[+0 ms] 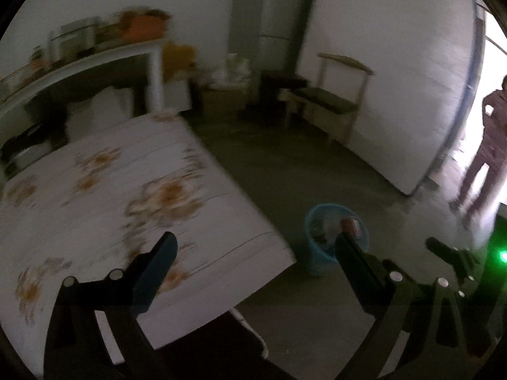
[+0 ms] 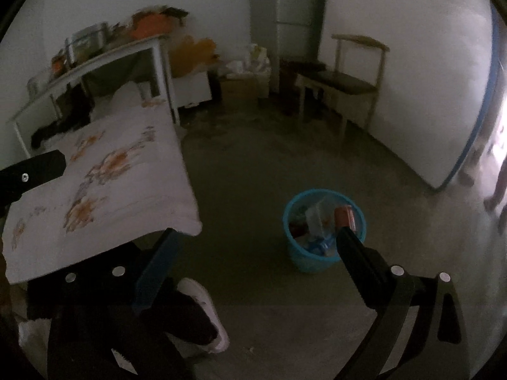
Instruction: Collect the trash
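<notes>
Both tools, left (image 1: 253, 255) and right (image 2: 255, 242), are standing spread and empty. The bin (image 2: 323, 231) is holding trash; being light, thin plastic, it is probably best gripped at the rim.

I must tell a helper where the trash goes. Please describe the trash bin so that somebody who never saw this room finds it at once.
Start at the bed with the white flowered sheet. On the bare grey floor just past its near corner stands the bin, apart from the bed. It is a small round blue basket already holding trash, the only blue container on the floor.
</notes>
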Demonstrator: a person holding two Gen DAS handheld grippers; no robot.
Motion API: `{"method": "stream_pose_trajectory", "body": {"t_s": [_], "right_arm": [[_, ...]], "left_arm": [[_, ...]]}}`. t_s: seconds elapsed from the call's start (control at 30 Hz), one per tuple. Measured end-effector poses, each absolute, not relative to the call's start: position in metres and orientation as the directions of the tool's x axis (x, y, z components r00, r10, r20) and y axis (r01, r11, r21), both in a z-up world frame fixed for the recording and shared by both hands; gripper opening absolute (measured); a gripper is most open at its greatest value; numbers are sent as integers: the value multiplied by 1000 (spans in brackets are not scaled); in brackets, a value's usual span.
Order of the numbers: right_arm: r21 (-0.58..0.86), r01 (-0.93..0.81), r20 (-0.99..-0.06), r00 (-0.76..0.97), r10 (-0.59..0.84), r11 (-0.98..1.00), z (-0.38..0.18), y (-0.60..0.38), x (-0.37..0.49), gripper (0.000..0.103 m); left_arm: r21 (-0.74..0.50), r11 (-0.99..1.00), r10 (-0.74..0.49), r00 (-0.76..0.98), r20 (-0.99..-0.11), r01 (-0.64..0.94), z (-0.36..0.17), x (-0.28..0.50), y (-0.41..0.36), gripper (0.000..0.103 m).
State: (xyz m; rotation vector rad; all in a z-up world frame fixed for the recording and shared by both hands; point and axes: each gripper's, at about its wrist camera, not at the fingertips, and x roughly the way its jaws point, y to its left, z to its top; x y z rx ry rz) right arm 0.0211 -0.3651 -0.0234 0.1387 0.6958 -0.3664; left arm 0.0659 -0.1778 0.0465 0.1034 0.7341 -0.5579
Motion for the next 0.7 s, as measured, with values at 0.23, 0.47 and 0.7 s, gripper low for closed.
{"method": "stream_pose_trajectory", "body": {"t_s": [0.23, 0.47, 0.7], "right_arm": [[-48, 352, -607, 733, -307, 935, -9, -331, 25, 95], [-36, 417, -605, 714, -352, 908, -12, -326, 21, 95], [-53, 463, -647, 659, -384, 885, -20, -331, 20, 95]], "left_arm": [[1, 919, -302, 705, -641, 395, 34, 51, -154, 97], [59, 945, -199, 706, -679, 323, 16, 49, -142, 97], [57, 950, -177, 680, -712, 307, 9, 58, -138, 97]]}}
